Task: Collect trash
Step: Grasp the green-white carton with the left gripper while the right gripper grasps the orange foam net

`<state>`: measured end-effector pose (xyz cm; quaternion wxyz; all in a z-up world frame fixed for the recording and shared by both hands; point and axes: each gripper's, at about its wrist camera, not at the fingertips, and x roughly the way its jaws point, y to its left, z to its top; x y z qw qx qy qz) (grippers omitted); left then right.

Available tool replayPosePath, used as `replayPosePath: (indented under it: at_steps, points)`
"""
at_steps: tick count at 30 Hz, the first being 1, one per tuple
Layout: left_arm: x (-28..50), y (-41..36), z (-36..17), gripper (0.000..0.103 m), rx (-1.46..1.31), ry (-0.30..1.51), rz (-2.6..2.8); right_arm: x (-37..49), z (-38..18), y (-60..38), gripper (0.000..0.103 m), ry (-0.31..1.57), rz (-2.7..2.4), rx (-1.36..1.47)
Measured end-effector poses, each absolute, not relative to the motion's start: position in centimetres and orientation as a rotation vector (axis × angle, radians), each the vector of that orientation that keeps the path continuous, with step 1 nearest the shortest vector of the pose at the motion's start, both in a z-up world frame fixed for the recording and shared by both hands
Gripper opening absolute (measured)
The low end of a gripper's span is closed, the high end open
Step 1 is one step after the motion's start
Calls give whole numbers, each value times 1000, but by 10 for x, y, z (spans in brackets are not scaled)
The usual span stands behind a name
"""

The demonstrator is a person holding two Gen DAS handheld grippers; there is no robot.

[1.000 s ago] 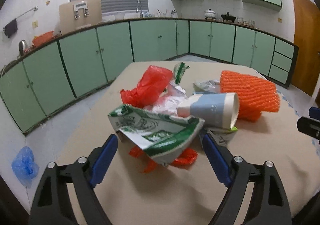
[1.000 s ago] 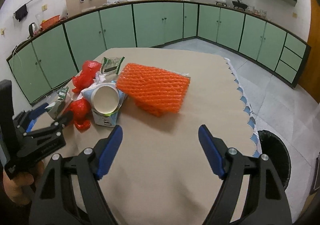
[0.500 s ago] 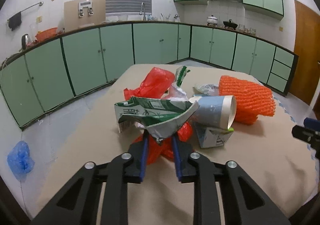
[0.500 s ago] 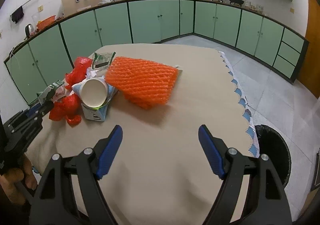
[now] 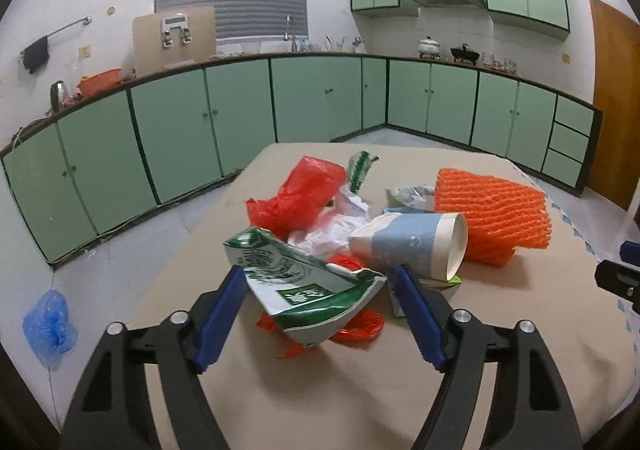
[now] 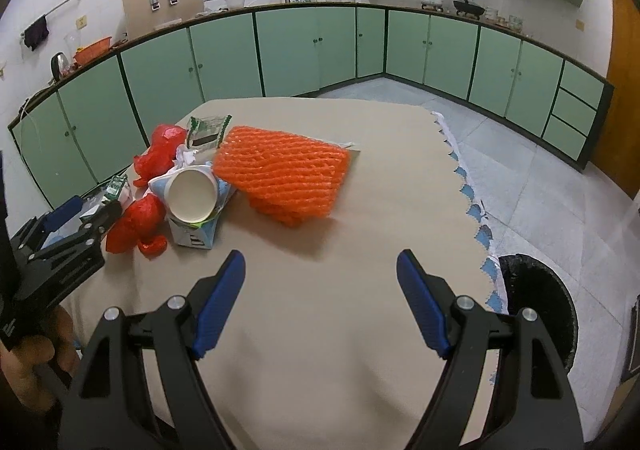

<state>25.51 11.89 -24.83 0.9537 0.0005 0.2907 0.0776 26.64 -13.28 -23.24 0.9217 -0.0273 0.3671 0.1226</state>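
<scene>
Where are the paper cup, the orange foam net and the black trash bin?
paper cup point(image 6: 191, 195), right wrist view, on its open white inside.
orange foam net point(image 6: 284, 173), right wrist view, on its top face.
black trash bin point(image 6: 538, 292), right wrist view, on its dark liner.

Even, dim indoor light – soft shadows, sharp focus, heavy fisheye bending, dark corners.

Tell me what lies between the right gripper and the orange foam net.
Nothing: in the right wrist view, only bare tan tablecloth stretches from the right gripper to the orange foam net.
</scene>
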Motion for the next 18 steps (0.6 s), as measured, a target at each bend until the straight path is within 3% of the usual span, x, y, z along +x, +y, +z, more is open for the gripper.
replayPosePath:
  at_steps: [2,6,8,18]
  points:
    - [257,118,-251,49,0,607,148,267,-231,-135,76,751,247,-52]
    - [250,122,-252,39,-16,607,149,268,-231,-139,76,749,241,-41]
    - [244,125,-255,28,-37,614,139,267,-231,-138,76,747,240,-39]
    - [225,140,-249,16,-106,583,147,262,-227,-132,76,736,253,-49]
